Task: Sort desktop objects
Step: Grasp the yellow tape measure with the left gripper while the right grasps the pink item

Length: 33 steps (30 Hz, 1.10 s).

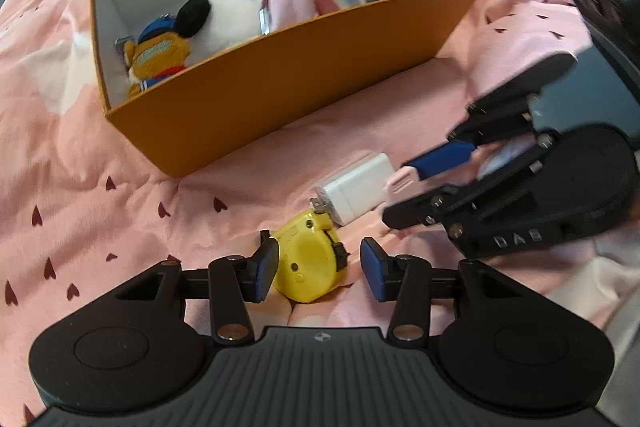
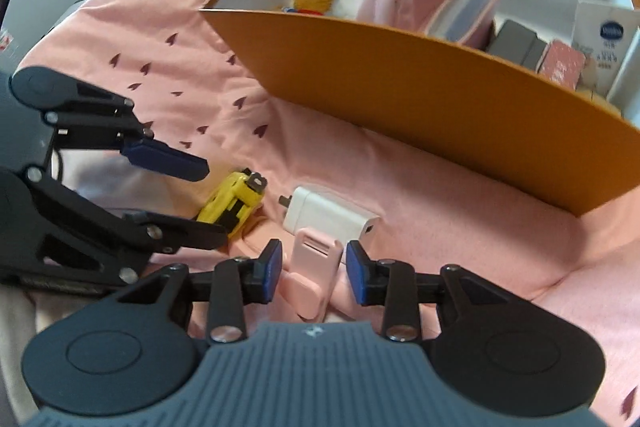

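Your left gripper [image 1: 319, 271] stands apart around the yellow tape measure [image 1: 306, 261]. Your right gripper [image 2: 314, 273] stands apart around the pink clip [image 2: 312, 277], its near end hidden.

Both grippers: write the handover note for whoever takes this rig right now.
Left gripper: open, straddling the yellow tape measure on the pink cloth.
Right gripper: open around the pink clip, not yet closed.
White charger lies between them, loose.
Done: plush toys and other items already in the orange box.
Left: tape measure, clip and charger go into the box.
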Each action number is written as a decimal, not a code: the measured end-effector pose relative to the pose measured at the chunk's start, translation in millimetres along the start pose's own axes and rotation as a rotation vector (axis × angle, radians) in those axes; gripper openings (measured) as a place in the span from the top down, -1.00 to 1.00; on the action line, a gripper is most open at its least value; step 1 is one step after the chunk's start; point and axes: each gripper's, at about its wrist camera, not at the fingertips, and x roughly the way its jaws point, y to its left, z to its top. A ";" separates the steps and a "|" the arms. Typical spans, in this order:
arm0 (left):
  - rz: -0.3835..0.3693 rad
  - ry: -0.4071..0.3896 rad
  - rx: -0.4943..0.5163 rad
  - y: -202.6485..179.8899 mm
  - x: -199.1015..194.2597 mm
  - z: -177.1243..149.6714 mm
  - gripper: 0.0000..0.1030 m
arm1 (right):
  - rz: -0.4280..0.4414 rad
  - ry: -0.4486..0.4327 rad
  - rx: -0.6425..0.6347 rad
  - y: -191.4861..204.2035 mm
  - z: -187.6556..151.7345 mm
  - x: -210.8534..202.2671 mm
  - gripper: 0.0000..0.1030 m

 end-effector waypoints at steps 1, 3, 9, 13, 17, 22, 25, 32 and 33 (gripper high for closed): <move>0.005 0.001 -0.010 0.7 2.8 0.1 -0.04 | -0.001 -0.006 0.014 -0.1 -2.7 1.4 0.27; 0.020 0.011 -0.022 -0.7 11.5 1.4 -0.06 | 0.004 -0.023 0.047 -1.2 -8.8 4.1 0.27; 0.061 0.008 -0.049 -3.7 19.6 4.3 -0.10 | 0.008 -0.077 0.112 -4.9 -18.0 0.6 0.46; 0.085 -0.007 -0.067 -3.0 21.2 5.6 -0.14 | -0.023 -0.105 0.069 3.2 -20.8 -1.9 0.47; 0.090 -0.012 -0.125 5.3 21.7 5.9 -0.12 | -0.051 -0.150 0.076 2.1 -23.0 -9.5 0.47; 0.108 -0.028 -0.185 15.5 19.4 6.7 -0.06 | -0.115 -0.191 0.092 -1.2 -24.1 -19.5 0.47; 0.124 -0.027 -0.190 16.3 20.2 6.9 -0.05 | -0.106 -0.153 0.084 -2.2 -22.0 -13.1 0.47; 0.182 -0.023 -0.127 0.9 25.8 6.3 -0.07 | -0.063 -0.106 0.066 -4.5 -15.7 1.4 0.41; 0.189 -0.024 -0.117 -1.5 26.7 6.1 -0.09 | -0.057 -0.106 0.068 -5.8 -14.9 3.6 0.40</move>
